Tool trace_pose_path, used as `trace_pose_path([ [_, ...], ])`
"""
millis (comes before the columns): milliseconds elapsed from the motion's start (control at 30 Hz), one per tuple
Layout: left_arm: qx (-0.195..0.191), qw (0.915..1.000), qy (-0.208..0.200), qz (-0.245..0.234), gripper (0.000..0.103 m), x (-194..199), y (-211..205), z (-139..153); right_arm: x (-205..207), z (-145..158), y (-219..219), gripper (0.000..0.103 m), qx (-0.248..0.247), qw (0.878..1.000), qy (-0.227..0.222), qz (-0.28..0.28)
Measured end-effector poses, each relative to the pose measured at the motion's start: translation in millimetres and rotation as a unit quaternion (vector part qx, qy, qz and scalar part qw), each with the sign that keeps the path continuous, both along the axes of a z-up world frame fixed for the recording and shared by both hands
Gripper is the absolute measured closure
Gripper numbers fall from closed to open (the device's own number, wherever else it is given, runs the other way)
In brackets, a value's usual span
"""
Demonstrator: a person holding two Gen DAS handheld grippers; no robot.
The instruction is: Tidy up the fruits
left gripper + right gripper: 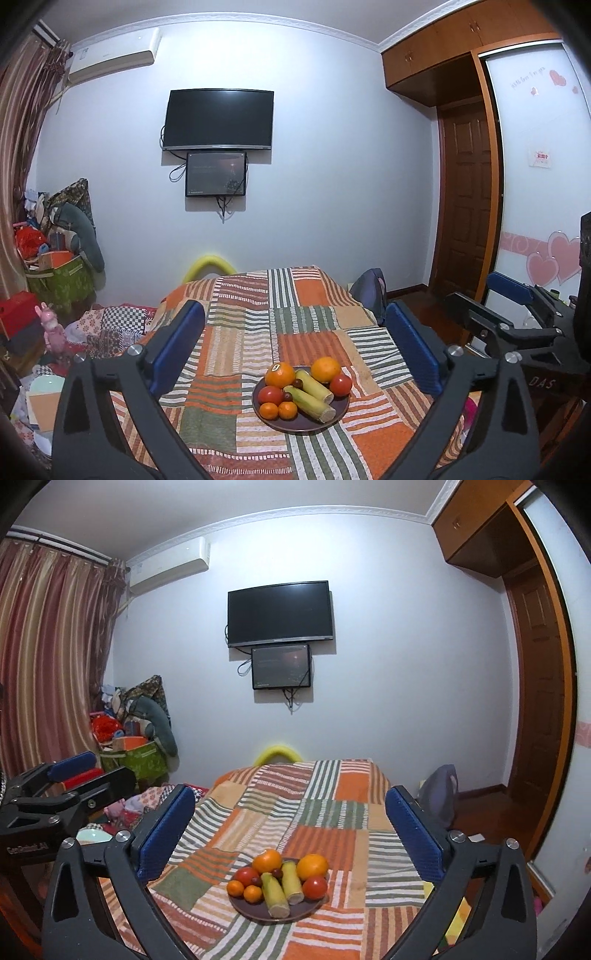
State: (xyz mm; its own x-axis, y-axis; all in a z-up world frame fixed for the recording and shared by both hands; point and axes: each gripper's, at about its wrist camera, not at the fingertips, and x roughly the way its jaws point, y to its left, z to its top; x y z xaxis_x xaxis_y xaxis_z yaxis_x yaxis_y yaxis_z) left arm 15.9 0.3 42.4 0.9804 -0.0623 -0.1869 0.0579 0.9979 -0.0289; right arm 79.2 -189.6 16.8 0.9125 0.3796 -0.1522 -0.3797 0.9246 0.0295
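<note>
A dark round plate (pixel 303 428) (pixel 255 912) rests on the patchwork bedspread (pixel 243 317) (pixel 325 812). It holds two oranges (pixel 279 374) (pixel 312 866), two tomatoes (pixel 270 395) (pixel 314 887), two small mandarins (pixel 268 410) (pixel 235 888), two green-yellow stalk pieces (pixel 310 400) (pixel 275 895) and small dark fruits. My left gripper (pixel 294 308) stands open, nothing between its blue pads, hovering short of the plate. My right gripper (pixel 290 794) is open and empty too, equally back from the plate. Each gripper shows in the other's view: the right gripper (pixel 484 291), the left gripper (pixel 92 770).
A pile of bags, boxes and toys (pixel 55 258) (pixel 133 738) fills the floor left of the bed under a curtain. A grey backpack (pixel 369 291) (pixel 439 790) sits at the bed's right. A TV (pixel 219 120) hangs on the far wall; a wardrobe and door (pixel 465 221) stand right.
</note>
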Motion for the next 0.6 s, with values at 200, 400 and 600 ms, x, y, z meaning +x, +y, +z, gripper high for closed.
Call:
trace_pose_path([
  [200, 0.0, 1.0, 0.0, 0.0, 0.0, -2.3, -0.6, -2.2, -6.1, -3.2, -2.9, 0.0, 0.002, 1.0, 0.004, -0.001],
  [400, -0.004, 1.0, 0.003, -0.002, 0.0, -0.6, 1.2, -2.8, -6.3, -2.8, -3.6, 0.0, 0.005, 1.0, 0.005, 0.001],
  [600, -0.005, 1.0, 0.006, -0.006, 0.0, -0.7, 1.4, -3.9, -6.6, -2.3, -4.7, 0.0, 0.008, 1.0, 0.005, 0.001],
])
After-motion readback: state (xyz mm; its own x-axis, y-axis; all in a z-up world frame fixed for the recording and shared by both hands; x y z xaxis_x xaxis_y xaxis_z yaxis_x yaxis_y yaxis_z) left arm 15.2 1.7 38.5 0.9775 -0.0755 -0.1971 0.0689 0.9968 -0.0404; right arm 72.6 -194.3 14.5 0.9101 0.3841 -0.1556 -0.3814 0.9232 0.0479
